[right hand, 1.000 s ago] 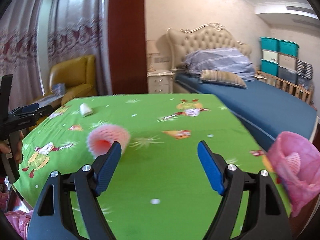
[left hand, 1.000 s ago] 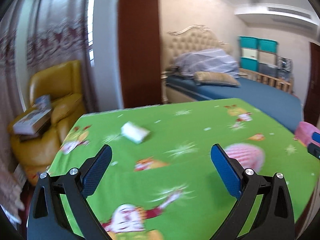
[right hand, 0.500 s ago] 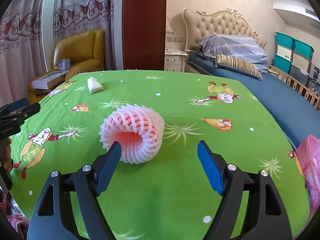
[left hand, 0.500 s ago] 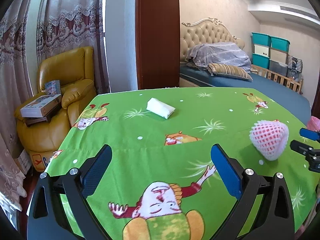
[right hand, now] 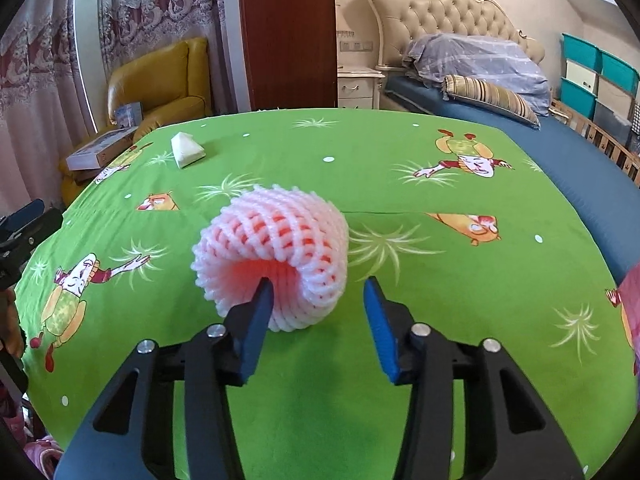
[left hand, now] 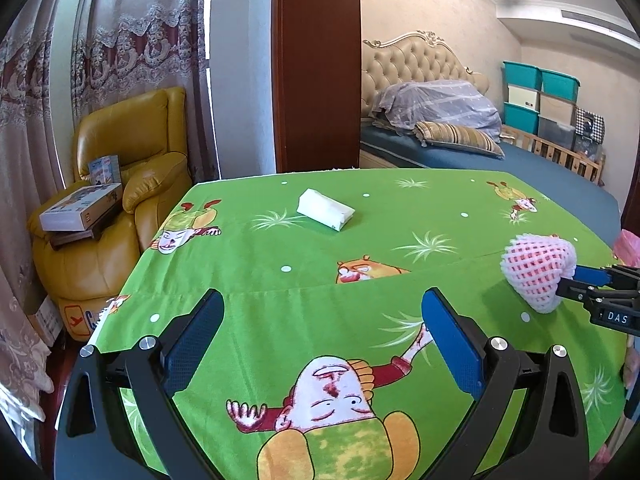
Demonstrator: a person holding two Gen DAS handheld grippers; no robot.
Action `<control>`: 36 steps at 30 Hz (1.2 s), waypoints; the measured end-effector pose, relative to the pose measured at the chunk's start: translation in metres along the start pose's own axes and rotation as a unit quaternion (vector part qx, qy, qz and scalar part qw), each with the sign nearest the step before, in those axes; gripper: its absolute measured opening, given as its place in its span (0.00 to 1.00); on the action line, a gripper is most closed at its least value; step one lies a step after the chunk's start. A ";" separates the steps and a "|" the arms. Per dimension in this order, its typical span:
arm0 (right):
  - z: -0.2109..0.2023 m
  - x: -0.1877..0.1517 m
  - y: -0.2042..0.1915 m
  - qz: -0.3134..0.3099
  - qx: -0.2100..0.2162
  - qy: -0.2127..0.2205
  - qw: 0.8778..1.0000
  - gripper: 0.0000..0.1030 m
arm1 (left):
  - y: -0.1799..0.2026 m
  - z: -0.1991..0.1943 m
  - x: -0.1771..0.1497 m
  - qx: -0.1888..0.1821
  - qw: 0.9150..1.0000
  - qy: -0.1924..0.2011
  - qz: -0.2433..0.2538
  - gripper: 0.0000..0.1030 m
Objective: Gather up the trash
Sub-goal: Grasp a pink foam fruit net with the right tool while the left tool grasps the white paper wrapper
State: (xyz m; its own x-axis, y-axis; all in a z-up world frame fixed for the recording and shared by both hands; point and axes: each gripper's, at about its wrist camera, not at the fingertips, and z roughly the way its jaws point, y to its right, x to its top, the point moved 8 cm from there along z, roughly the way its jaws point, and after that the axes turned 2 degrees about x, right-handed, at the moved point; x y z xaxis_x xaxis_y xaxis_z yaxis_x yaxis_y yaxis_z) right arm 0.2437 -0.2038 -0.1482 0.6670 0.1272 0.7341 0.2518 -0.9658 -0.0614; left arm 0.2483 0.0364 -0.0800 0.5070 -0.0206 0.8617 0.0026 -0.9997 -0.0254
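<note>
Operator: Step in hand?

Technician: Pickup of pink foam fruit net (right hand: 276,240), lying on its side mid-table on green cartoon tablecloth (right hand: 400,320). Right gripper (right hand: 318,286) narrowed, jaws just been closing: one finger inside net mouth, other just beside outer wall, not yet pressing. Left gripper (left hand: 322,296) wide, empty, above near table edge.

Operator: Next move?

Technician: Finish closing on net wall; squeeze lightly, soft foam likely to crush. Lift, carry toward pink bag (right hand: 630,300) at right table edge, probably for trash. Then fetch white tissue pack (left hand: 325,210) on far side.

Operator: Legible writing?

Technician: "DAS" label (left hand: 618,317) on right gripper body. Print on boxes (left hand: 80,208) on yellow armchair (left hand: 132,148) too small to read.
</note>
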 end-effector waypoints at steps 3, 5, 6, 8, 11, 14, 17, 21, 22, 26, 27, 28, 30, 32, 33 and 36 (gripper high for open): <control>-0.002 0.004 -0.003 -0.003 0.000 0.000 1.000 0.43 | 0.004 0.002 0.003 0.000 1.000 -0.001 0.004 0.92; -0.002 0.006 -0.003 0.002 0.005 -0.005 1.000 0.43 | 0.006 0.003 0.004 -0.002 1.000 -0.002 0.004 0.92; -0.001 0.006 -0.003 0.008 0.009 -0.007 1.000 0.43 | 0.007 0.003 0.004 -0.002 1.000 -0.003 0.005 0.92; -0.001 0.007 -0.003 0.022 0.023 -0.009 0.999 0.43 | 0.008 0.004 0.004 0.002 1.000 -0.004 0.007 0.92; -0.003 0.011 -0.004 0.027 0.032 -0.007 0.999 0.44 | 0.009 0.005 0.003 0.005 1.000 -0.004 0.010 0.92; -0.001 0.012 -0.007 0.022 0.033 -0.011 0.999 0.44 | 0.008 0.006 0.002 0.007 1.000 -0.007 0.007 0.92; 0.007 0.009 -0.010 0.016 0.024 -0.022 0.999 0.44 | 0.009 0.006 0.002 0.008 1.000 -0.008 0.009 0.92; 0.005 0.009 -0.016 0.001 0.024 -0.016 1.000 0.20 | 0.008 0.007 0.000 0.011 1.000 -0.010 0.009 0.92; 0.003 0.011 -0.017 -0.007 0.017 -0.010 1.000 0.20 | 0.008 0.008 0.000 0.011 1.000 -0.011 0.009 0.92; -0.010 0.018 -0.018 -0.025 0.010 0.016 1.000 0.19 | 0.008 0.014 0.001 0.009 1.000 -0.021 0.004 0.92; -0.012 0.020 -0.016 -0.027 0.006 0.021 0.999 0.18 | 0.008 0.016 0.002 0.007 1.000 -0.023 0.003 0.92; -0.014 0.022 -0.014 -0.027 0.004 0.026 0.999 0.19 | 0.009 0.019 0.004 0.007 1.000 -0.023 0.001 0.92; -0.015 0.024 -0.009 -0.023 0.004 0.030 0.999 0.19 | 0.009 0.027 0.009 0.007 1.000 -0.026 -0.002 0.92; -0.014 0.026 -0.004 -0.016 0.003 0.034 0.999 0.19 | 0.008 0.043 0.020 0.004 0.999 -0.037 -0.014 0.92; -0.014 0.027 -0.002 -0.013 0.006 0.035 0.999 0.19 | 0.007 0.049 0.023 0.003 0.999 -0.040 -0.019 0.92; -0.013 0.029 0.005 -0.006 0.007 0.041 0.999 0.19 | 0.004 0.085 0.044 0.015 0.997 -0.062 -0.051 0.92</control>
State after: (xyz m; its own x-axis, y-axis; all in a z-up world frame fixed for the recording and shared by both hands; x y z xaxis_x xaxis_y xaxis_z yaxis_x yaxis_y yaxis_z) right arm 0.2552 -0.2082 -0.1179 0.6045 0.1204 0.7874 0.2695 -0.9611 -0.0600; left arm 0.3437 0.0327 -0.0853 0.6057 0.0847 0.7911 0.0837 -0.9956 0.0425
